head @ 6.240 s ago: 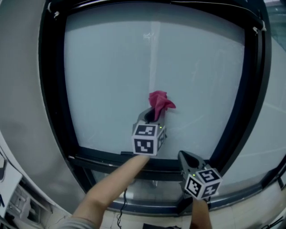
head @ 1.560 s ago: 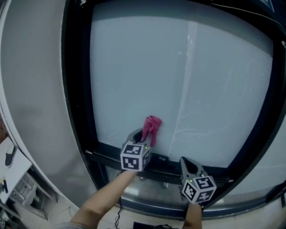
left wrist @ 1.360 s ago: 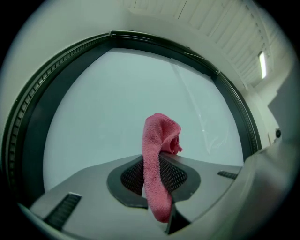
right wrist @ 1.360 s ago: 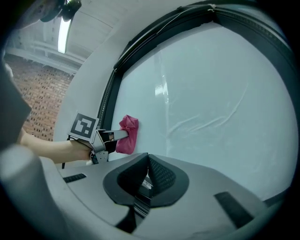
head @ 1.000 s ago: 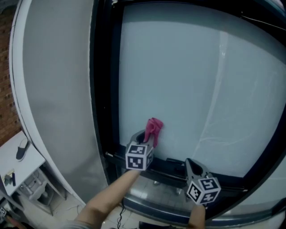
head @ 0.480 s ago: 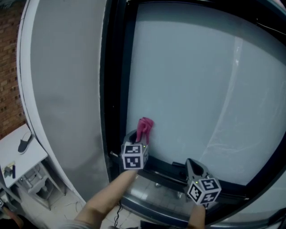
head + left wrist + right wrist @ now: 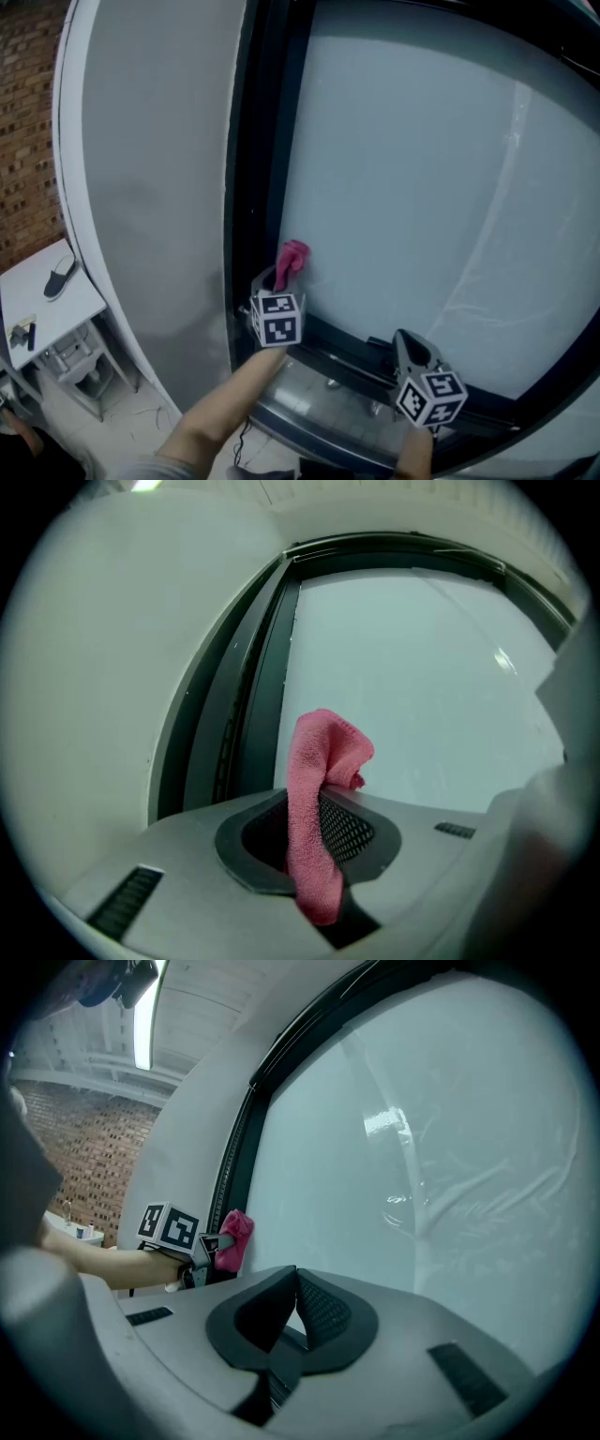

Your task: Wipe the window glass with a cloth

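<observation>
1. One white table stands at far left, below a brick wall. Small dark things lie on it, too small to tell.
2. Next comes a plain grey wall, which ends at the dark window frame.
3. The left gripper is up at the frame's lower left corner, on a bare arm that reaches up from below. Its jaws are clenched on a pink cloth. The left gripper view shows the cloth pinched between them, with a folded end standing above the tips and a short tail hanging under them.
4. The cloth's upper end sits at the lower left corner of the glass, just beside the frame. Whether it presses on the pane cannot be told.
5. The glass is pale and cloudy, with faint streaks across its right half.
6. The right gripper is lower and to the right, near the bottom rail and well apart from the cloth. In the right gripper view its jaws are closed tip to tip with nothing between them. The left gripper and cloth show small at that view's left, against the frame.
</observation>
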Demonstrator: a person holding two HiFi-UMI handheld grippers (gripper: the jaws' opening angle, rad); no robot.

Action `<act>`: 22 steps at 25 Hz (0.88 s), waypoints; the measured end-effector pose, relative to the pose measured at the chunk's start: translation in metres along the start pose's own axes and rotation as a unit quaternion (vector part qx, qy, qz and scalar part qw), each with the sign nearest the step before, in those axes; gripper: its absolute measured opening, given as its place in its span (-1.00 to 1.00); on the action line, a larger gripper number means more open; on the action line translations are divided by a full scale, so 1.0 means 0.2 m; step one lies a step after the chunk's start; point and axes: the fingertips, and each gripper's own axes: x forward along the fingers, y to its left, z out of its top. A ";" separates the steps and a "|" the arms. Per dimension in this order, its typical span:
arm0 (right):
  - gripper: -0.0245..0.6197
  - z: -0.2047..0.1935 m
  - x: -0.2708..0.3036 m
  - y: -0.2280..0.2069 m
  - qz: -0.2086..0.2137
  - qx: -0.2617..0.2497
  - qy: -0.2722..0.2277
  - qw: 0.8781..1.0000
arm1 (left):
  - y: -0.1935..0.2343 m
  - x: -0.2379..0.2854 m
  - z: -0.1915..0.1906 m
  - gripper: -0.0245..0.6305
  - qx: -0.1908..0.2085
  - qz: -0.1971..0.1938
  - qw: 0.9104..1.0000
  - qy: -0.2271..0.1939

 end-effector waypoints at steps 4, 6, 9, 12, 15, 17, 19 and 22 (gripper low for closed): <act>-0.92 -0.02 -0.01 0.02 0.003 0.004 0.005 1.000 | 0.04 -0.05 -0.05 -0.72 0.016 0.017 1.000 0.008; -0.92 -0.03 -0.01 0.04 0.006 0.005 0.008 1.000 | 0.08 -0.06 -0.08 -0.72 0.019 0.026 0.999 0.012; -0.92 -0.06 -0.04 0.04 0.002 0.009 0.015 1.000 | 0.10 -0.06 -0.14 -0.72 0.023 0.034 0.999 0.029; -0.92 -0.08 -0.09 0.02 -0.008 0.013 0.023 1.000 | 0.09 -0.05 -0.21 -0.72 0.019 0.033 0.998 0.053; -0.92 -0.10 -0.12 0.00 -0.016 0.017 0.027 0.999 | 0.07 -0.05 -0.28 -0.72 0.016 0.023 0.997 0.075; -0.92 -0.11 -0.14 -0.01 -0.021 0.018 0.030 0.999 | 0.03 -0.05 -0.31 -0.72 0.014 0.007 0.996 0.082; -0.92 -0.12 -0.16 -0.01 -0.023 0.019 0.032 0.999 | -0.03 -0.06 -0.33 -0.72 0.008 -0.014 0.996 0.086; -0.92 -0.13 -0.17 -0.02 -0.024 0.020 0.035 0.999 | -0.12 -0.06 -0.35 -0.72 0.000 -0.046 0.995 0.090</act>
